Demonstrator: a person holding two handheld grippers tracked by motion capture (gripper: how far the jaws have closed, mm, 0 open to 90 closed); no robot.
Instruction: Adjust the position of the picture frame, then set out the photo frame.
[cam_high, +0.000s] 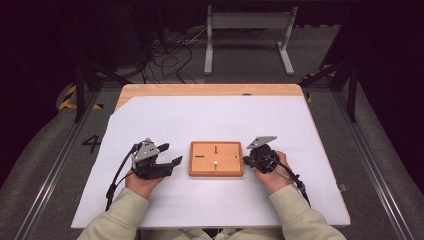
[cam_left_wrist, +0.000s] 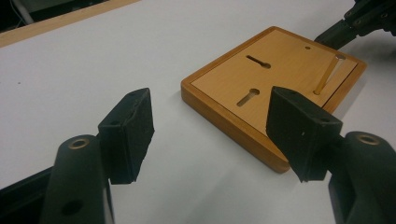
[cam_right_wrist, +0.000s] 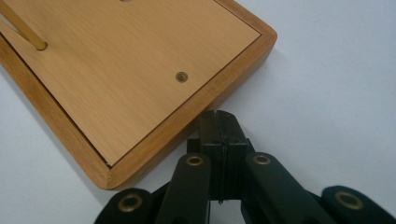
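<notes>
A flat wooden board (cam_high: 216, 158) lies in the middle of the white sheet. It has two keyhole slots (cam_left_wrist: 258, 61), a small hole (cam_right_wrist: 181, 76) and a thin upright wooden peg (cam_left_wrist: 327, 74). My left gripper (cam_high: 170, 154) rests just left of the board. It is open, with nothing between its pads (cam_left_wrist: 128, 135), and it faces the board's corner (cam_left_wrist: 275, 88). My right gripper (cam_high: 245, 160) is shut at the board's right side. Its closed tips (cam_right_wrist: 218, 116) sit against the board's rim (cam_right_wrist: 187, 126). The right gripper (cam_left_wrist: 359, 23) also appears beyond the board in the left gripper view.
The white sheet (cam_high: 215, 120) covers most of the wooden table (cam_high: 210, 90). Both forearms in pale sleeves come in from the near edge. On the floor beyond the table stand a grey metal frame (cam_high: 247, 30) and loose cables (cam_high: 170, 55).
</notes>
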